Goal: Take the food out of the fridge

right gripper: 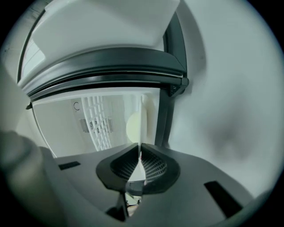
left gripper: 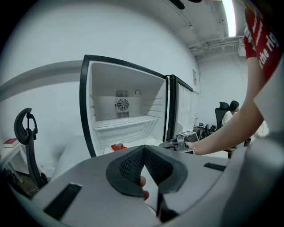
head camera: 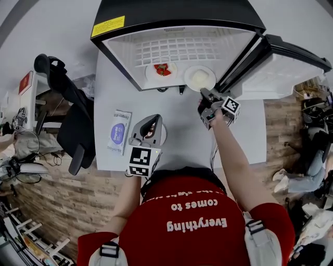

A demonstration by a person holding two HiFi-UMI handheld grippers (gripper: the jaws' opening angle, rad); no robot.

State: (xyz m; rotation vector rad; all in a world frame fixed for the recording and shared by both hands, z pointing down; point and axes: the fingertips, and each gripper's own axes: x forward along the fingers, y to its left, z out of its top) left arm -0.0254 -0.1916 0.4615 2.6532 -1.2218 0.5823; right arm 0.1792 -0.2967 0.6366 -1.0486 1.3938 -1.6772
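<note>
White plate (head camera: 188, 78), with pale food (head camera: 201, 78) on it, sat on the floor of the open fridge (head camera: 177, 15), at the right and close to the opening.

Head view: my right gripper (head camera: 205, 93) was at the plate's near rim. A second plate (head camera: 149, 71) carrying red food (head camera: 162, 69) lay just beside it on the left, also inside. My left gripper (head camera: 154, 120) hung over the surface (head camera: 182, 135) in front of the fridge, above a white dish (head camera: 163, 136). A blue-and-white packet (head camera: 118, 131) lay nearby.

Left gripper view: the jaws met at the tips. Through the gap behind them I saw white dish with something pink and red on it. I could not tell whether the tips pinched anything.

Right gripper view: the gripper was narrow, its pads clamped on the thin rim of the white plate. The plate ran edge-on away from me, with the pale food showing on one side.

Judgement: the step in hand was drawing this plate out. The grip was on the rim alone, so the far side would want to droop.
- Keep the wrist firm and the plate level.
- Lift only enough to clear the fridge's lip.
- Pull straight back and slowly, clear of the door frame and the neighbouring plate.
- Set it on bare surface to the right of the dish.

The red food was not yet out.
</note>
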